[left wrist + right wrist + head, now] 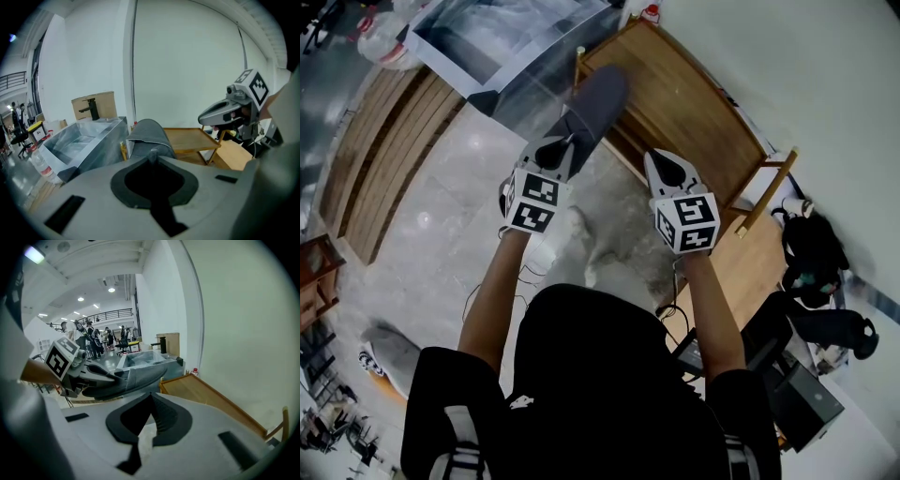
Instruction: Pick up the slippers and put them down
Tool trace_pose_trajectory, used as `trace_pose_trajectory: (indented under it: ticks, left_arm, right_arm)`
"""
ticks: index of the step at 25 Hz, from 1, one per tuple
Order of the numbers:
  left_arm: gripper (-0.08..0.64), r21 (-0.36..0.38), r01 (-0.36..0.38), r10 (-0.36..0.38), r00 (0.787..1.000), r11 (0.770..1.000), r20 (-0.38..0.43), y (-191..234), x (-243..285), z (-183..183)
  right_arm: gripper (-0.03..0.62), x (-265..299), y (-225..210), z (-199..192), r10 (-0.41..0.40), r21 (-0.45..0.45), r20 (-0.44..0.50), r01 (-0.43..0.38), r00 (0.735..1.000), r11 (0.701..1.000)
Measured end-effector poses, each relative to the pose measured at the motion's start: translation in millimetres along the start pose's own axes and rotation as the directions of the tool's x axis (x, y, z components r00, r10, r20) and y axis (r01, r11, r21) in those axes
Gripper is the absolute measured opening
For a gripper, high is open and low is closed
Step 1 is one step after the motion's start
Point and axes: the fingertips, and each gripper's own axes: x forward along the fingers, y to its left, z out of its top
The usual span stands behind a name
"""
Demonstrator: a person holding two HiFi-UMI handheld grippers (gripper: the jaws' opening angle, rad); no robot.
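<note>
Holding grey slipper (595,98) by its heel edge, left gripper (567,141) jaws pinched nearly closed on it, toe above wooden tray (675,103), presumably for set-down there; right gripper (662,163) beside tray, jaws seemingly together, empty.

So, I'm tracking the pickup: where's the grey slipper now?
Head view, upper centre: the grey slipper is clamped in the left tongs, raised by the wooden table's left corner.

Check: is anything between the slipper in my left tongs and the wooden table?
Nothing visible. The slipper in the left tongs hangs by the wooden table's corner; its top looks bare, and the right tongs are off to one side.
</note>
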Motion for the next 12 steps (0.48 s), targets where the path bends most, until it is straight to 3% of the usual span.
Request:
trace_pose_trajectory:
  ticks: [12]
  left_arm:
    - [0.014, -0.053, -0.043, 0.040, 0.997, 0.998, -0.066, -3.9, 7.2, -79.0]
  right_arm:
    - [-0.014, 37.1, 33.3, -53.4, 0.114, -0.016, -0.068, -0.115, 0.991, 0.993]
